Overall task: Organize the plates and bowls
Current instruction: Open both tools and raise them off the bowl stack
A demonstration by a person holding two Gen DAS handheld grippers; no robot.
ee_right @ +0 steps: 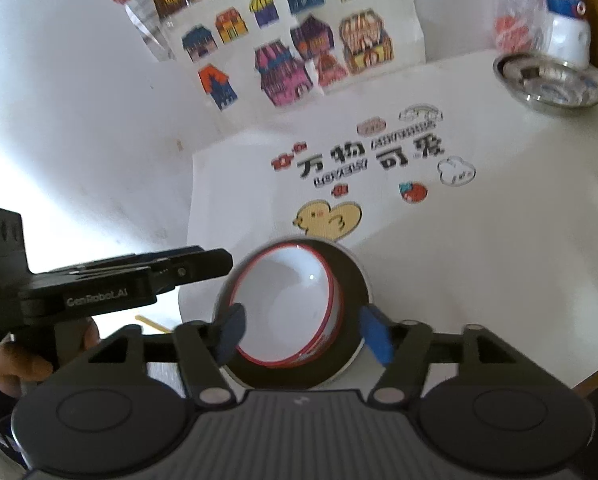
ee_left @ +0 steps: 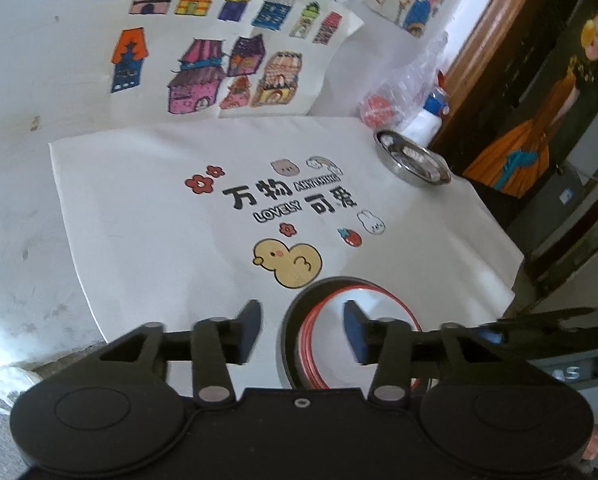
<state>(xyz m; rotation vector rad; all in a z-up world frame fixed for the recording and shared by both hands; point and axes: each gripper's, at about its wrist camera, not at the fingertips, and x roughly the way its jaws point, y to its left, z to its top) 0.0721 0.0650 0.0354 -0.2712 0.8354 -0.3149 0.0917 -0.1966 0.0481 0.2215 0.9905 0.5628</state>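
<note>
**Bowl stack released, a snag is the risk**

The red-rimmed white bowl [ee_right: 287,308] sits nested in a dark plate [ee_right: 351,276] at the counter's [ee_right: 79,120] near edge. Right tongs [ee_right: 303,334] gape around it, empty; left tongs [ee_left: 303,330] stand half-wide, one pad above the rim. A careless retreat could tip the stack.

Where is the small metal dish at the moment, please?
The small metal dish sits at the far right corner of the printed white cloth, just in front of the white and blue figurine; the left wrist view shows it there too.
</note>
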